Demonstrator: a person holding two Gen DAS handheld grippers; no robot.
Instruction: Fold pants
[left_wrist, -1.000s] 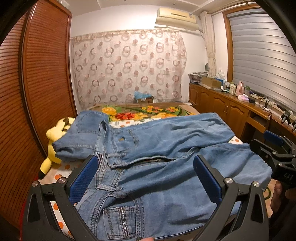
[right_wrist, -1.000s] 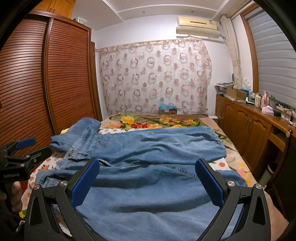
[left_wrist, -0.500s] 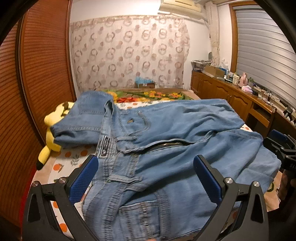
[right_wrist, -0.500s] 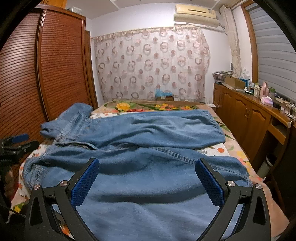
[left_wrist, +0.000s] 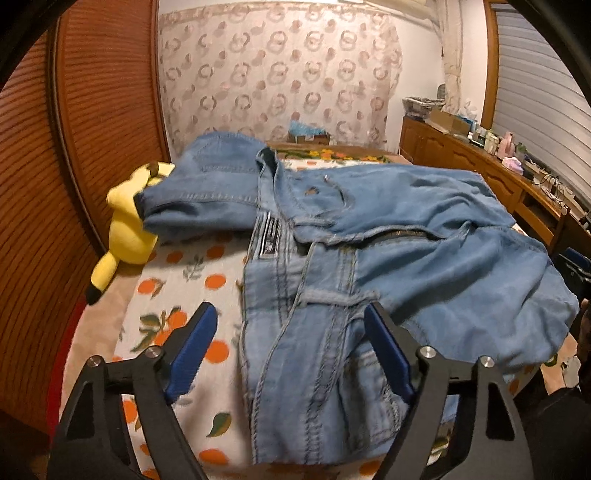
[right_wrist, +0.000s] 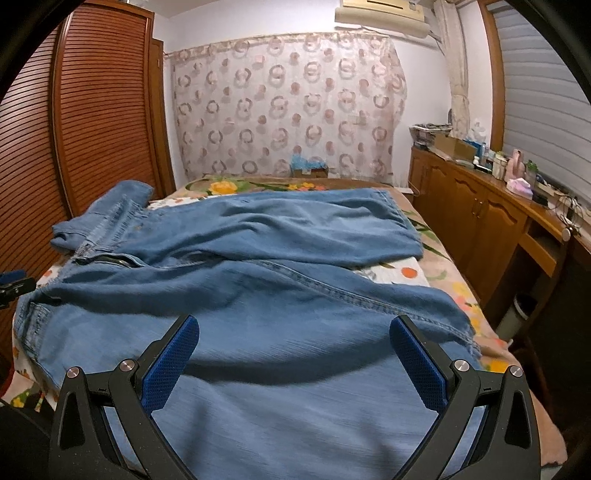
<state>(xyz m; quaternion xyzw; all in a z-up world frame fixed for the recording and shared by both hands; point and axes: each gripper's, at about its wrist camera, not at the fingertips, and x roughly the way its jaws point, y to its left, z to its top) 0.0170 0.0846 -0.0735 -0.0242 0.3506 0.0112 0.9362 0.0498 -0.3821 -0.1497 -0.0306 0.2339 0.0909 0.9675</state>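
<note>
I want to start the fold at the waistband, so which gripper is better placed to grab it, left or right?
Left. The left gripper sits right over the waistband end of the jeans, jaws closing with denim between them, not yet pinched. The right gripper hovers open over a plain leg.

One pair of jeans (left_wrist: 388, 258) lies on one bed (left_wrist: 177, 295). One yellow plush toy (left_wrist: 129, 221) sits at the left of the frame. Two grippers, left (left_wrist: 291, 347) and right (right_wrist: 295, 365), two blue fingers (right_wrist: 171, 365) each. One curtain (right_wrist: 288, 107), one air conditioner (right_wrist: 380, 13).
</note>
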